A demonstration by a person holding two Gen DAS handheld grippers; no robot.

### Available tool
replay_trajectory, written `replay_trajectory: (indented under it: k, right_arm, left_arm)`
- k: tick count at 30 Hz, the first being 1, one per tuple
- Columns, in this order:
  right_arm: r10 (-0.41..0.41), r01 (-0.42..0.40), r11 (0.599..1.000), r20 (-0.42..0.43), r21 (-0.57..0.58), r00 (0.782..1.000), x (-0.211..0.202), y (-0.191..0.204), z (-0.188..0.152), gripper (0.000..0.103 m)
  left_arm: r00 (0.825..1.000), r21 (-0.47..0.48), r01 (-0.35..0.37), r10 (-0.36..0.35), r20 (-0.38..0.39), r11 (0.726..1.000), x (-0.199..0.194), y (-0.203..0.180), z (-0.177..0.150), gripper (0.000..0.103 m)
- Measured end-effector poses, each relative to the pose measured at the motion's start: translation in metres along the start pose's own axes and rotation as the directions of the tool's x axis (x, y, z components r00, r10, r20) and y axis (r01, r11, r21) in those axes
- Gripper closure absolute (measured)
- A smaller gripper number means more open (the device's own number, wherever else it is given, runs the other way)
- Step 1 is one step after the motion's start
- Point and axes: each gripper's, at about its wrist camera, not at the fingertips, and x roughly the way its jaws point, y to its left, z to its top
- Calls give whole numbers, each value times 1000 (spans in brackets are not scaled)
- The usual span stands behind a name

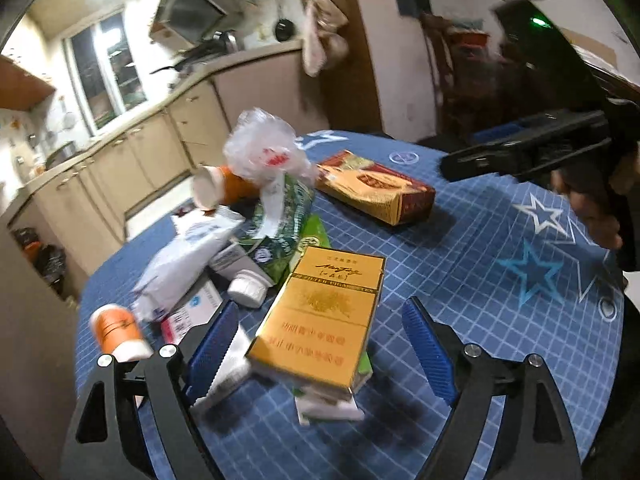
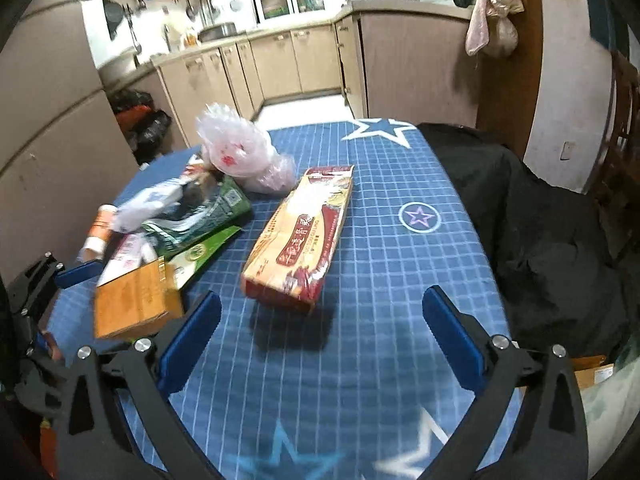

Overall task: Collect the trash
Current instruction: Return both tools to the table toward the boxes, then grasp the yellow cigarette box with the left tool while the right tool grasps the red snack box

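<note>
Between the wide, empty left gripper point(image 1: 316, 356) pads lies the yellow carton point(image 1: 320, 320), long axis pointing away; nearer than the right gripper point(image 2: 320, 340), also wide and empty, beyond it over bare cloth

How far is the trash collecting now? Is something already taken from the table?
Nothing looks collected yet. Both tongs, left and right, stand open and empty. The yellow box lies between the left tongs, not gripped; the long red packet lies ahead of the right tongs. The whole pile, with the plastic bag, remains on the table.
</note>
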Motion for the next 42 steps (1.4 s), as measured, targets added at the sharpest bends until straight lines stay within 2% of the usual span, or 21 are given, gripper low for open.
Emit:
replay_trajectory:
  k: [8, 14, 15, 16, 17, 18, 20, 28, 37, 42]
  right_arm:
    - [-24, 29, 998, -94, 48, 995, 53, 11, 15, 6]
    - [-59, 66, 996, -133, 53, 989, 76, 14, 19, 6]
    - [-72, 79, 996, -142, 45, 987, 79, 14, 18, 9]
    - [-77, 84, 996, -148, 40, 986, 81, 15, 17, 17]
    - [-91, 95, 995, -142, 24, 986, 81, 17, 15, 21]
    - [-105, 107, 994, -136, 9, 985, 80, 18, 13, 24]
    - [-124, 124, 992, -120, -9, 985, 77, 19, 11, 45]
    - [-54, 59, 997, -98, 42, 994, 56, 4, 0, 45]
    - [-30, 30, 999, -7, -28, 1000, 3, 11, -25, 46]
    - [-4, 6, 998, 30, -61, 1000, -24, 16, -43, 46]
  left_arm:
    - [995, 18, 97, -97, -12, 995, 27, 7, -1, 20]
    - [993, 12, 116, -116, -4, 993, 30, 8, 2, 39]
    - [994, 12, 112, -112, -5, 994, 31, 8, 2, 40]
    - [994, 11, 107, -107, -3, 994, 31, 7, 3, 42]
    - [994, 9, 105, -105, -1, 994, 29, 7, 2, 43]
    - [995, 5, 102, -102, 1, 995, 28, 7, 2, 43]
    - [996, -3, 89, -89, 7, 996, 26, 6, 1, 45]
    - [999, -72, 27, -25, 26, 997, 5, 1, -4, 46]
    - [997, -167, -53, 62, 48, 985, -35, -4, -7, 46]
    - [992, -242, -87, 105, 63, 966, -62, -15, -8, 46]
